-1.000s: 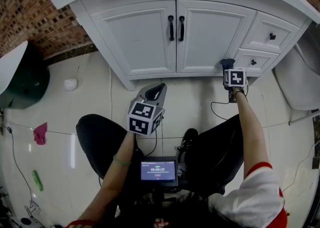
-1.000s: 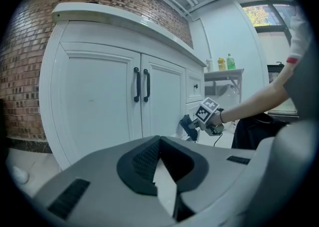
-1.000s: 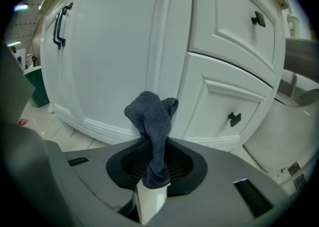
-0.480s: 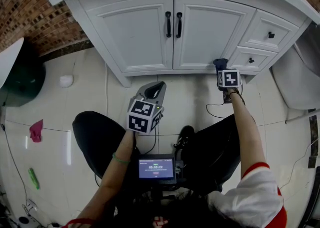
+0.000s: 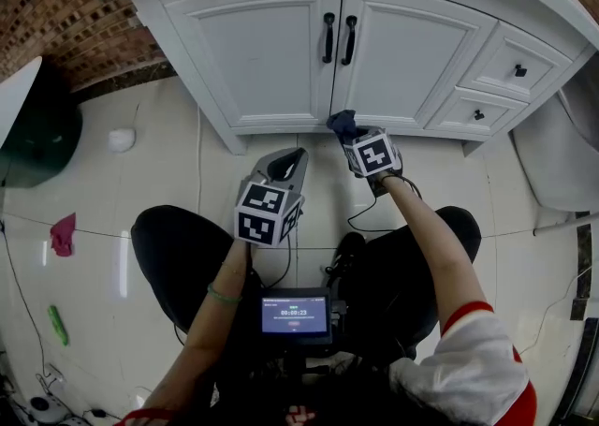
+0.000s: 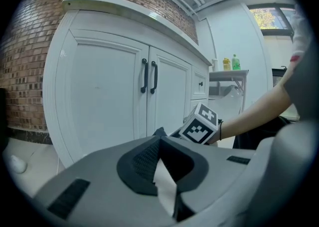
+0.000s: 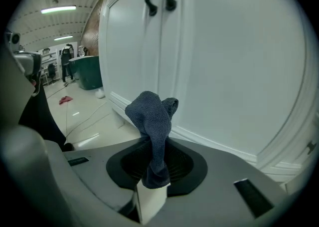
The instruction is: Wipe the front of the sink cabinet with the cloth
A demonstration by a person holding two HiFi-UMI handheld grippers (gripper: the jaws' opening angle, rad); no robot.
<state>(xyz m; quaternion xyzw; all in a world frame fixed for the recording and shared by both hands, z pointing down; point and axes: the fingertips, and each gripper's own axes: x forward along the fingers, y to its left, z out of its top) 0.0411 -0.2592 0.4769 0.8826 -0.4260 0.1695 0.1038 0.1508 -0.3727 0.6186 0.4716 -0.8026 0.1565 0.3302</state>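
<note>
The white sink cabinet (image 5: 271, 50) fills the top of the head view, with two doors and black handles (image 5: 339, 37). My right gripper (image 5: 348, 134) is shut on a dark blue cloth (image 5: 341, 123), which sits at the cabinet's bottom rail below the door seam. In the right gripper view the cloth (image 7: 152, 121) sticks up from the jaws, close to the right door panel (image 7: 224, 71). My left gripper (image 5: 287, 164) hangs above the floor short of the cabinet, jaws shut with nothing between them; the left gripper view shows both doors (image 6: 104, 86) ahead of the left gripper (image 6: 158, 143).
Two drawers (image 5: 510, 66) sit at the cabinet's right. A toilet (image 5: 557, 153) stands right of it. On the tiled floor to the left lie a white object (image 5: 121, 139), a pink rag (image 5: 62, 235) and a green item (image 5: 57, 324). A dark green bin (image 5: 37, 139) stands far left.
My right gripper has moved left along the cabinet's bottom edge with the cloth, from under the drawers to below the door seam. The left gripper has barely moved.
</note>
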